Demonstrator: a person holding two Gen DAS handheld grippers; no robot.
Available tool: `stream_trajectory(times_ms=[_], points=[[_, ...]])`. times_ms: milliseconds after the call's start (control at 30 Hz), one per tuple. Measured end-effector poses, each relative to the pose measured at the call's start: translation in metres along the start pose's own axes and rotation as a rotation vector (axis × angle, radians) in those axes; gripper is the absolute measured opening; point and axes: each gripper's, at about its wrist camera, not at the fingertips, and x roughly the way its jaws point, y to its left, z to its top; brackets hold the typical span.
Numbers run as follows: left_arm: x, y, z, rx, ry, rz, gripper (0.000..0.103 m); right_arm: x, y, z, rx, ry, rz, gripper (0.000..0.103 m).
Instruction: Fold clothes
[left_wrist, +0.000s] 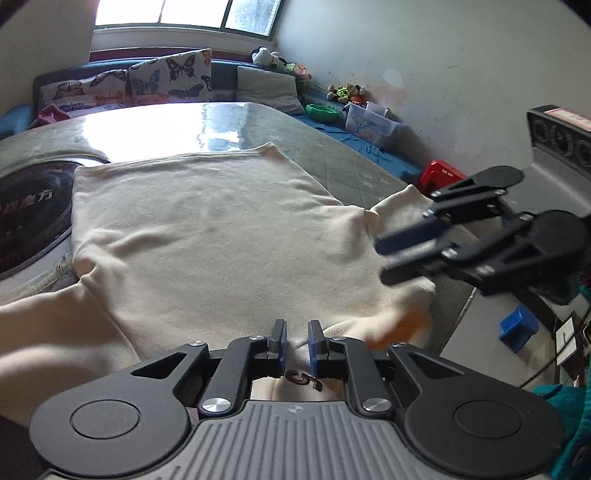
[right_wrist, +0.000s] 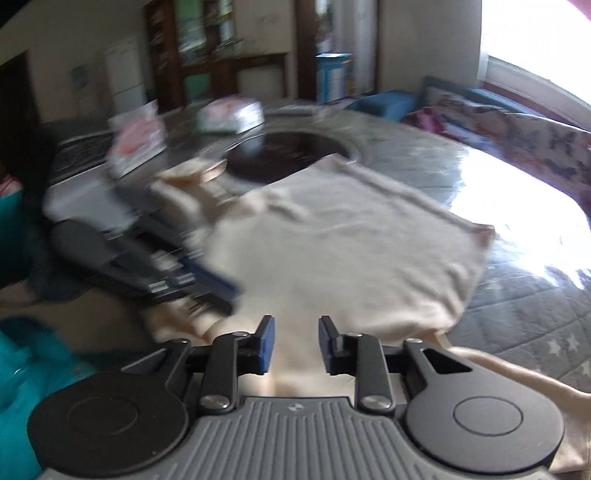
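Note:
A cream sweatshirt (left_wrist: 207, 229) lies spread flat on the table, hem at the far side, sleeves hanging off the near corners. It also shows in the right wrist view (right_wrist: 332, 251). My left gripper (left_wrist: 297, 341) hovers over the near collar edge with a narrow gap between its blue pads; no cloth is between them. My right gripper (right_wrist: 295, 341) is open and empty above the near right part of the sweatshirt; it shows from the side in the left wrist view (left_wrist: 388, 254). The left gripper appears blurred in the right wrist view (right_wrist: 207, 284).
The table (left_wrist: 332, 158) has a quilted grey cover under glossy plastic and a dark round inset (left_wrist: 29, 218) at the left. Boxes (right_wrist: 140, 144) stand at its far side. A bench with butterfly cushions (left_wrist: 170, 77) and toy bins (left_wrist: 369, 122) line the walls.

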Motion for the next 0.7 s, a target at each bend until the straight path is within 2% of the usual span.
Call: stream_trajectory(times_ms=[100, 267, 333, 433, 567, 700], points=[[-0.006, 0.011, 0.01, -0.038, -0.039, 0.046, 0.014, 0.016, -0.018, 0.001, 0.079, -0.026, -0.035, 0.032], [-0.01, 0.047, 0.03, -0.176, -0.132, 0.156, 0.014, 0.032, -0.037, -0.01, 0.175, -0.033, -0.064, 0.034], [-0.008, 0.062, 0.032, -0.23, -0.145, 0.173, 0.014, 0.033, -0.037, -0.015, 0.182, -0.045, -0.069, 0.036], [-0.003, 0.08, 0.029, -0.275, -0.123, 0.232, 0.014, 0.033, -0.035, -0.018, 0.182, -0.053, -0.078, 0.037], [-0.013, 0.093, 0.02, -0.338, -0.154, 0.246, 0.014, 0.034, -0.035, -0.018, 0.19, -0.056, -0.073, 0.041], [-0.018, 0.085, 0.029, -0.306, -0.186, 0.235, 0.018, 0.035, -0.034, -0.018, 0.202, -0.064, -0.073, 0.045]])
